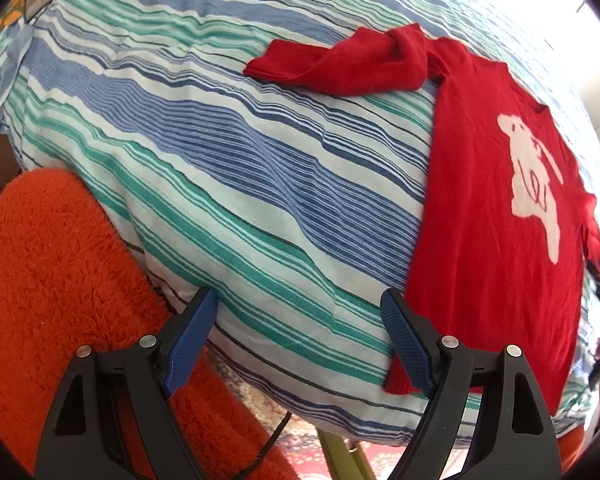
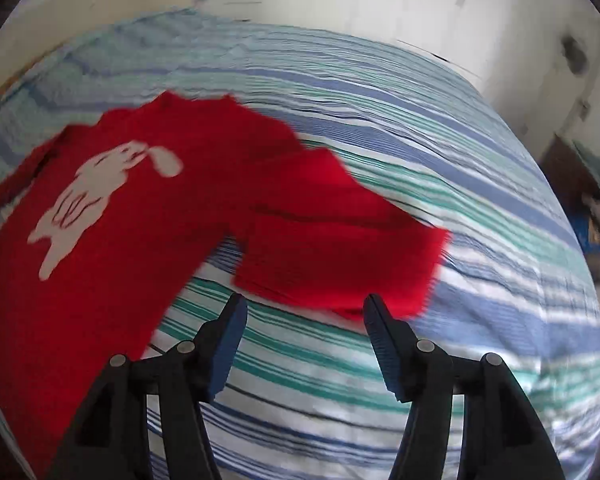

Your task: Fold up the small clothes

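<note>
A small red sweater with a white rabbit motif lies flat on the striped bedcover. One sleeve stretches out to the left in the left wrist view. My left gripper is open over the bed's edge, its right finger beside the sweater's hem corner, with only bedcover between the fingers. In the blurred right wrist view the sweater lies at the left and its other sleeve reaches right. My right gripper is open just short of that sleeve's cuff and holds nothing.
An orange fluffy rug or cushion sits below the bed's edge, with a patterned carpet on the floor. A white wall rises behind the bed. Dark furniture stands at the far right.
</note>
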Demonstrator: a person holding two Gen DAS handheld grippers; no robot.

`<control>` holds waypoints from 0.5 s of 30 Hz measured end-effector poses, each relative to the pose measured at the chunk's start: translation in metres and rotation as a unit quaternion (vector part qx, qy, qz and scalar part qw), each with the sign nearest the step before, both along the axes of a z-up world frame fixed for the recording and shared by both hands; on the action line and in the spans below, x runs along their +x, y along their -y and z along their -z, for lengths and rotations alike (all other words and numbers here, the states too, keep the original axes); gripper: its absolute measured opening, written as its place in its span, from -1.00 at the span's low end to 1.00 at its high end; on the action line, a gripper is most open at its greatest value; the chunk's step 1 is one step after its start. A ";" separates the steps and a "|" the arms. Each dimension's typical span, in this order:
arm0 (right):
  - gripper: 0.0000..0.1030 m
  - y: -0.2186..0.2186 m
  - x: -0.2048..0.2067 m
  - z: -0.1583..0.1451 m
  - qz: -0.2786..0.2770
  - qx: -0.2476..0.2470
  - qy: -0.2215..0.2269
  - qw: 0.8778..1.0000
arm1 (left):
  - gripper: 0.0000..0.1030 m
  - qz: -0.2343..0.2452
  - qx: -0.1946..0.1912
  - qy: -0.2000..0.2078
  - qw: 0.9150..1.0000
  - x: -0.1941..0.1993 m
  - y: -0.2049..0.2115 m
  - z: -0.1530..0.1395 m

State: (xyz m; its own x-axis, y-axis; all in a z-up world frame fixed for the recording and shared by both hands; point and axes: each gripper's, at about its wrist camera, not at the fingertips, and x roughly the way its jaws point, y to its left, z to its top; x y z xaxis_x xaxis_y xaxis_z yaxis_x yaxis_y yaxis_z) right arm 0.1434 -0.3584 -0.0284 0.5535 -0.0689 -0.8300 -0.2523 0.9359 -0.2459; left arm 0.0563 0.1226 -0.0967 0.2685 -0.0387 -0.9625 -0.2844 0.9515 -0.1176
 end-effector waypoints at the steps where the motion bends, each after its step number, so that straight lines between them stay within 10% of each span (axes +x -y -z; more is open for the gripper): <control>1: 0.13 -0.013 0.012 0.015 -0.011 -0.026 -0.015 0.999 | 0.65 -0.004 -0.006 0.000 1.000 -0.001 -0.003 0.000; 2: 0.12 -0.018 0.023 0.030 -0.014 -0.045 -0.034 0.998 | 0.65 -0.008 -0.013 0.000 1.000 -0.001 -0.006 0.000; 4: -0.88 -0.004 0.032 0.033 0.012 -0.008 -0.034 0.999 | 0.65 -0.009 -0.020 0.005 1.000 -0.004 -0.008 -0.001; 10: -0.88 0.114 -0.015 -0.034 0.183 0.169 0.041 0.968 | 0.67 0.002 -0.004 0.000 1.000 0.000 -0.001 0.002; 15: -0.88 0.243 -0.073 -0.031 0.360 0.231 0.045 0.903 | 0.68 0.012 0.007 -0.001 1.000 0.001 0.003 0.001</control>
